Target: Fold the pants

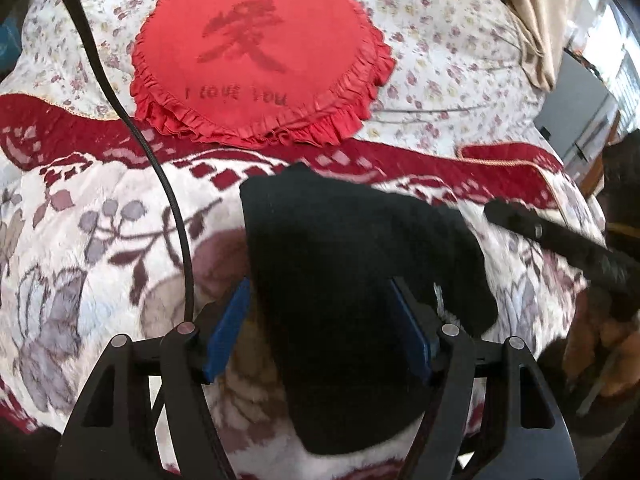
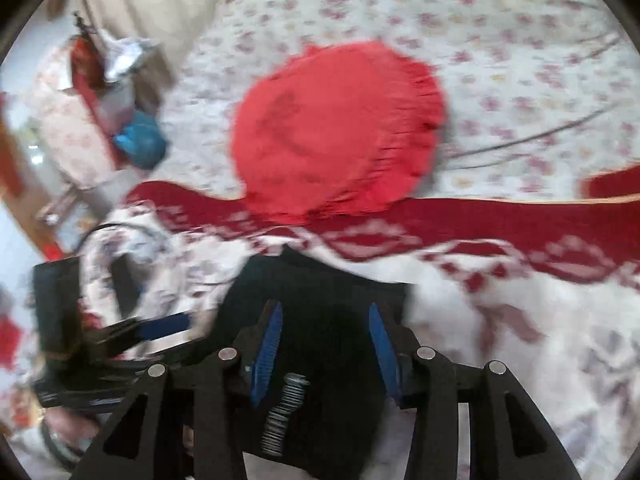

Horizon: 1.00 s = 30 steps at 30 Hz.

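The black pants [image 1: 340, 280] lie bunched in a folded heap on a floral red-and-white blanket [image 1: 100, 240]. My left gripper [image 1: 320, 292] is open, its blue pads either side of the heap, right above it. In the blurred right wrist view, the pants [image 2: 320, 292] lie under my right gripper [image 2: 325, 316], which is open with its blue pads spread over the cloth. A white tag [image 2: 286, 412] shows on the pants. The left gripper [image 2: 160, 328] shows at the left of the right wrist view. The right gripper's body [image 1: 560, 248] crosses the right side of the left wrist view.
A red heart-shaped frilled cushion [image 1: 256, 60] lies beyond the pants on a floral sheet [image 1: 440, 40]. A black cable [image 1: 132, 128] runs down the left. Beige cloth [image 1: 540, 12] sits at the far right. A cluttered bedside stand [image 2: 100, 92] with a blue bag is at the left.
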Tool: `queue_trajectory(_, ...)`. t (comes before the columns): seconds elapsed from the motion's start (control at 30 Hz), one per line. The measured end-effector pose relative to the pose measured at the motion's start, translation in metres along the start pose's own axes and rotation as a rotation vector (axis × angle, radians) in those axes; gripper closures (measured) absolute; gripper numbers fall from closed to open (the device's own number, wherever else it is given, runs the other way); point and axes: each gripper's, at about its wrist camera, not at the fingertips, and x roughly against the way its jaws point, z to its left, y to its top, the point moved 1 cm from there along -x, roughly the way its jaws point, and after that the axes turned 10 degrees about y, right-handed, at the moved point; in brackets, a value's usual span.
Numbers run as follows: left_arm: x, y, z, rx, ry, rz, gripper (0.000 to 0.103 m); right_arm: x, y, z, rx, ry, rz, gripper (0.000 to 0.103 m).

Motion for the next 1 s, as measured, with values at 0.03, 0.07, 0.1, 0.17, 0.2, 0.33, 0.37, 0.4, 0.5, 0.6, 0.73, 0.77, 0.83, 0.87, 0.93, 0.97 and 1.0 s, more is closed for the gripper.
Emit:
queue_trajectory(0.03, -0.006, 0.004, 0.0, 0.005, 0.007, 0.005, 0.033, -0.012, 0.001, 0.004, 0.013, 0.009, 0.016, 0.061)
queue_trajectory(0.07, -0.01, 0.007, 0.0, 0.007, 0.018, 0.007, 0.033, -0.021, 0.001, 0.005, 0.03, -0.001, 0.025, 0.063)
queue_trajectory(0.1, -0.017, 0.011, 0.0, 0.014, 0.039, 0.015, 0.033, -0.031, 0.001, 0.005, 0.042, -0.016, 0.038, 0.065)
queue_trajectory(0.17, -0.028, 0.016, 0.002, 0.029, 0.052, 0.033, 0.033, -0.05, -0.001, -0.004, 0.024, -0.032, 0.071, 0.067)
queue_trajectory(0.2, -0.035, 0.018, 0.003, 0.037, 0.064, 0.05, 0.033, -0.058, -0.001, -0.009, 0.023, -0.047, 0.084, 0.068)
queue_trajectory(0.33, -0.057, 0.02, 0.003, 0.044, 0.077, 0.089, 0.033, -0.079, -0.003, -0.022, 0.055, -0.115, 0.126, 0.071)
queue_trajectory(0.37, -0.059, 0.02, 0.002, 0.041, 0.08, 0.088, 0.033, -0.081, -0.003, -0.023, 0.07, -0.126, 0.129, 0.071)
queue_trajectory(0.4, -0.061, 0.02, 0.0, 0.037, 0.084, 0.085, 0.033, -0.083, -0.003, -0.024, 0.081, -0.135, 0.13, 0.072)
queue_trajectory(0.5, -0.062, 0.022, -0.003, 0.035, 0.091, 0.082, 0.033, -0.083, -0.001, -0.033, 0.048, -0.108, 0.118, 0.071)
queue_trajectory(0.6, -0.057, 0.021, -0.003, 0.033, 0.096, 0.08, 0.033, -0.07, -0.001, -0.034, -0.002, -0.052, 0.097, 0.071)
queue_trajectory(0.73, -0.043, 0.017, -0.004, 0.018, 0.112, 0.063, 0.033, -0.043, -0.007, -0.015, 0.038, -0.054, 0.089, 0.071)
queue_trajectory(0.77, -0.037, 0.014, -0.004, 0.017, 0.109, 0.056, 0.033, -0.036, -0.01, -0.008, 0.061, -0.06, 0.094, 0.071)
queue_trajectory(0.83, -0.028, 0.009, -0.005, 0.016, 0.107, 0.047, 0.033, -0.023, -0.018, 0.004, 0.096, -0.058, 0.093, 0.071)
queue_trajectory(0.87, -0.026, 0.007, -0.005, 0.016, 0.107, 0.045, 0.033, -0.019, -0.022, 0.008, 0.104, -0.056, 0.093, 0.07)
queue_trajectory(0.93, -0.017, -0.002, -0.007, 0.019, 0.1, 0.041, 0.033, -0.014, -0.034, 0.012, 0.114, -0.08, 0.104, 0.07)
queue_trajectory(0.97, -0.014, -0.006, -0.008, 0.018, 0.097, 0.041, 0.033, -0.014, -0.041, 0.012, 0.12, -0.099, 0.116, 0.07)
queue_trajectory(1.0, -0.013, -0.01, -0.009, 0.015, 0.095, 0.041, 0.033, -0.015, -0.047, 0.01, 0.12, -0.113, 0.129, 0.07)
